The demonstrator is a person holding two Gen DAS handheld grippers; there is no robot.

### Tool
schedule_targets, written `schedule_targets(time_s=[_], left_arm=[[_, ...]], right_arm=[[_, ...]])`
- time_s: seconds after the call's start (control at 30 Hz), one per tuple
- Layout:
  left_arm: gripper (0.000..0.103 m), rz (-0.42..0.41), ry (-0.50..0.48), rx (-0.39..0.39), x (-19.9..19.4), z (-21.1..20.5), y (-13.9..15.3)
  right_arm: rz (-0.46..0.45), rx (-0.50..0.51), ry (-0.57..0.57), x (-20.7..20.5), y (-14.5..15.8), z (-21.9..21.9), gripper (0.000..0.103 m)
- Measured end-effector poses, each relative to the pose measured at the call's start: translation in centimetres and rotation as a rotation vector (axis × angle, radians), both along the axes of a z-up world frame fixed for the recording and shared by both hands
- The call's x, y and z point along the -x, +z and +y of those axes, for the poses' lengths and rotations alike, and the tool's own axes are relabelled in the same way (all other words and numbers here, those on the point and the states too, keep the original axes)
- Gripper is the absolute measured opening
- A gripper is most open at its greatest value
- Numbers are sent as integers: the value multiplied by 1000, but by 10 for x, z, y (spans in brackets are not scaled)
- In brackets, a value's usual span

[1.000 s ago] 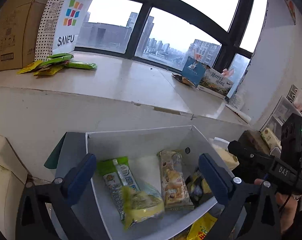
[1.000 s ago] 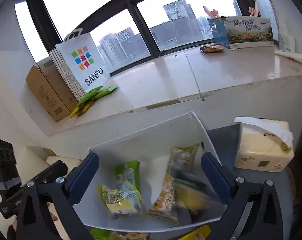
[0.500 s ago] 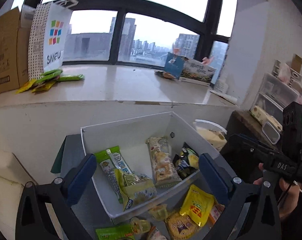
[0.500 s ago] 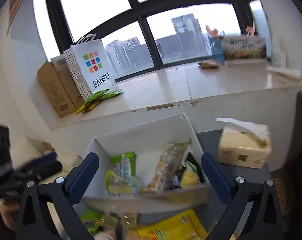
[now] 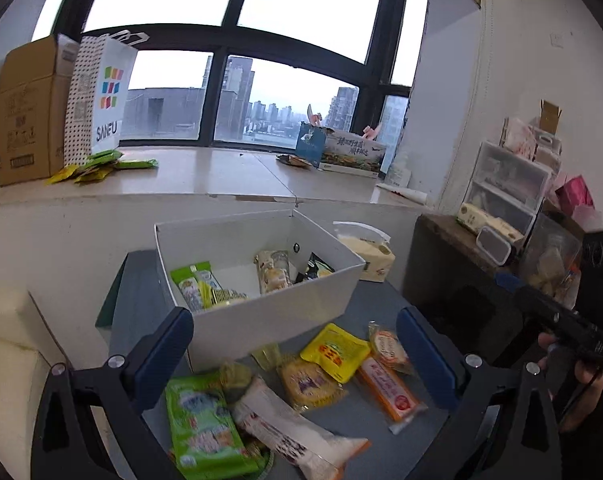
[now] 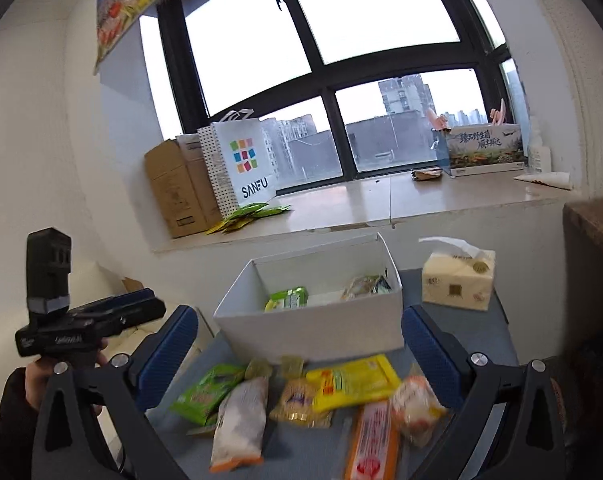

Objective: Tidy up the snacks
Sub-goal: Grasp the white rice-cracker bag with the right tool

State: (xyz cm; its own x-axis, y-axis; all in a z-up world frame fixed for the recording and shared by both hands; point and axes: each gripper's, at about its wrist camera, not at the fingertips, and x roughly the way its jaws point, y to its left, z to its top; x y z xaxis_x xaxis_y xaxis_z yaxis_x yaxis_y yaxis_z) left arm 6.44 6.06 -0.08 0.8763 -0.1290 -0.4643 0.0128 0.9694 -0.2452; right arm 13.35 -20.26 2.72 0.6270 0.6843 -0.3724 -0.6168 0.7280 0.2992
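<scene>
Box: we see the white box [image 5: 261, 316] mid-frame in both views, open-topped, on the grey table [image 5: 381, 304]. A few packets already lie inside: a green one [image 5: 191, 284] at the left, a pale one [image 5: 273, 276] in the centre, a dark one [image 5: 315, 270] at the right.
Loose snacks: lower centre of the left view, on the table in front of the box's near wall. We count a green bag [image 5: 201, 424], a long white packet [image 5: 293, 436], a round biscuit pack [image 5: 307, 384], a yellow pouch [image 5: 335, 352], an orange bar [image 5: 389, 390] and a small red-and-white packet [image 5: 387, 346]. Several touch or overlap.
Left gripper [image 5: 297, 354]: fingers spread wide, nothing between them, hovering above the pile.
Right gripper [image 6: 301, 356]: likewise spread and empty, framing the same pile from the other side. Snacks in this view are blurred.
Step, as we judge it: choosing the next loose packet to lift into the box. Much of the sorting is not yet done.
Doing it well: we would take an outlying item first, the orange bar or the yellow pouch, to avoid dragging neighbours. Pinch across the narrow width, near the middle, lightly, since the wrappers look soft and crushable. Lift clear of the near wall before releasing.
Surroundings: tissue pack [image 6: 457, 280] just right of the box; windowsill [image 5: 205, 176] beyond, with a paper bag [image 5: 101, 96] at upper left.
</scene>
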Motion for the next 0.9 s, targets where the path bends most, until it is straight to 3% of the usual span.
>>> schedule_targets(time_s=[0.2,0.33,0.53,0.9], left_arm=[[103,-7,-18,52,43,-17,-10],[103,-3,-32,30,61,-27,-17],[103,7,-49,17,67,-32,-18],[103,9,35,50,82,-2,-21]], right_arm=[[36,30,-22,43,-21,-26,103],[64,71,3,53,-34,-30,103],[57,120,11,62,-45,-22,103],[76,217,76,61,-61,13,103]])
